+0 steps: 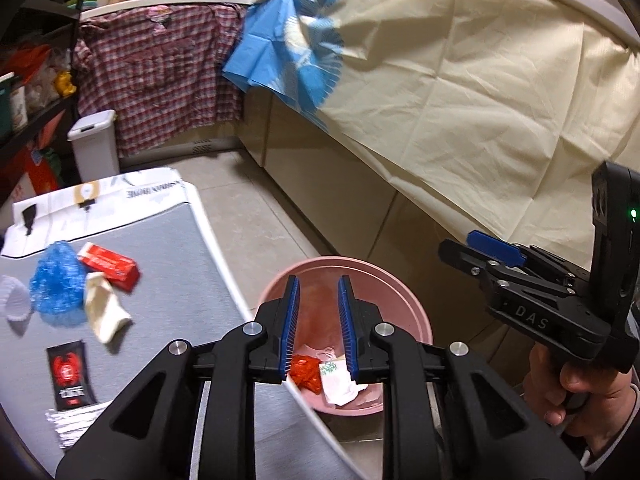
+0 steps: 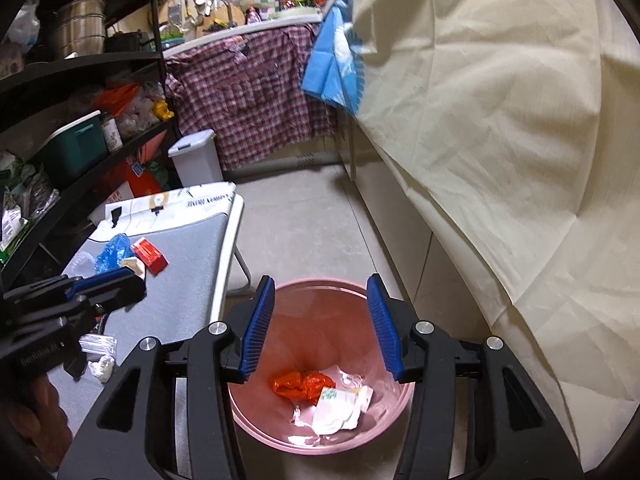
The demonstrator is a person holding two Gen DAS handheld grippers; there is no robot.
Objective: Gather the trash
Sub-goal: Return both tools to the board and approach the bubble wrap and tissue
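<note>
Setting: a narrow kitchen, where a grey-topped table (image 1: 168, 280) stands left of a pink bucket (image 1: 404, 300) on the tiled floor.
Left gripper (image 1: 319, 330): hangs over the near left rim of the bucket, its blue pads parted a little with nothing between them.
Right gripper (image 2: 320, 328): poised directly above the bucket mouth, jaws standing wider apart and empty; a hand (image 1: 576, 384) grips its handle at the right edge of the left wrist view.
Bucket contents: a crumpled orange wrapper (image 2: 302, 386) lies on the bottom, touching a white paper wrapper with green print (image 2: 340, 404) just to its right.
Trash on the table: a blue plastic cap (image 1: 54, 284), a red carton (image 1: 110, 266) and a cream-coloured scrap (image 1: 104, 308) cluster at the far left, the scrap touching both.
Also on the table: a white paper cup liner (image 1: 14, 300) left of the blue cap, a black sachet (image 1: 70, 374) nearer the camera, and clear crinkled plastic (image 1: 68, 426) at the near edge.
Backdrop: a cream sheet (image 1: 480, 80) drapes the counter on the right; a checked cloth (image 1: 160, 68) hangs at the far end, beside a small white bin (image 1: 94, 146).
</note>
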